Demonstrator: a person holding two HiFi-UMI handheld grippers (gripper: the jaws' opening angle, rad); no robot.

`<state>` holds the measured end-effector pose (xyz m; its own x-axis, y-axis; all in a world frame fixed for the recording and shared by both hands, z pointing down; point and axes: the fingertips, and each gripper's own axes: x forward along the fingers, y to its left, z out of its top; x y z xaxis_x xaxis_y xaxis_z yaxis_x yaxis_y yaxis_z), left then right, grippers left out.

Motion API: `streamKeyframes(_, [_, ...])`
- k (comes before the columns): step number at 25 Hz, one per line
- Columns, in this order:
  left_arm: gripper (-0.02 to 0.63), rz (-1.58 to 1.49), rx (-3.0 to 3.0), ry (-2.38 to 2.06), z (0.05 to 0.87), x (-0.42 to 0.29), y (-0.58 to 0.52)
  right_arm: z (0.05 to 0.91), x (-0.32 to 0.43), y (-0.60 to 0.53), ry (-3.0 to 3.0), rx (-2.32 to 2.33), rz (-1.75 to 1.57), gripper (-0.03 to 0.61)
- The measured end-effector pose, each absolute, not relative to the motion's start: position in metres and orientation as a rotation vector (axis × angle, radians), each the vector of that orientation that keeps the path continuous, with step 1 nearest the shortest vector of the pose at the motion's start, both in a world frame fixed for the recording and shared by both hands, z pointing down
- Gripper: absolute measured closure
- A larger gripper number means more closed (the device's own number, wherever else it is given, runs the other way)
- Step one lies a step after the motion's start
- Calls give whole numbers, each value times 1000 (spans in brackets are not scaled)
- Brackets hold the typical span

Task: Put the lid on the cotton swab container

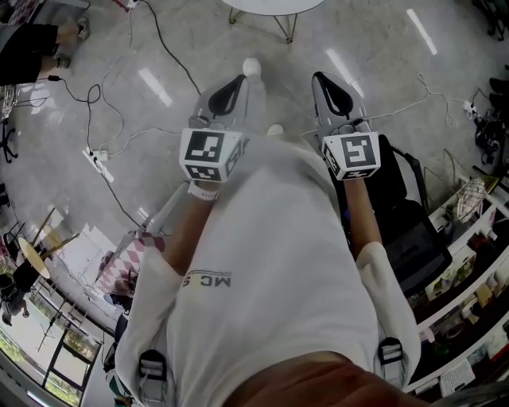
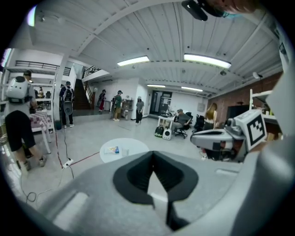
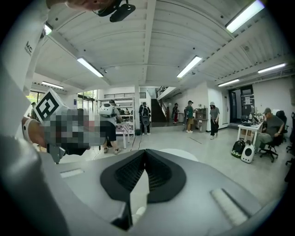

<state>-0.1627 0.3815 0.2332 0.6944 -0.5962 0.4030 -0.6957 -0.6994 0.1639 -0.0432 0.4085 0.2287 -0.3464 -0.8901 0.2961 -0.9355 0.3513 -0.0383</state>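
I hold both grippers up in front of my chest, away from any table. The left gripper [image 1: 232,89] [image 2: 153,154] is shut, its jaw tips touching with nothing between them. The right gripper [image 1: 330,86] [image 3: 145,152] is shut and empty too. A round white table [image 2: 133,148] stands a few steps ahead on the floor, and its edge [image 1: 270,6] shows at the top of the head view. Small items [image 2: 112,150] lie on it, too small to tell whether they are the cotton swab container or its lid.
Cables and a power strip [image 1: 97,159] run across the shiny floor at the left. A black chair [image 1: 413,230] and shelves [image 1: 469,262] stand close at my right. Several people [image 2: 118,105] stand farther back, and one person [image 2: 18,120] is near on the left.
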Motion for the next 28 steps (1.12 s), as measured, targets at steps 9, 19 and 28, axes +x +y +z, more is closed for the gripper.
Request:
streamKeyframes(9, [614,481,2497,-988,260,-144,144,242,-37,172,-2391,1491,355,578])
streamKeyframes(19, [614,509,2479,-946,268,-124,-30,248,-27,-8,-2395,1389,412,578])
streamKeyframes(28, [614,546,2372,-1018,288,-87,-74,279,14,-76,-2442,1208,565,578])
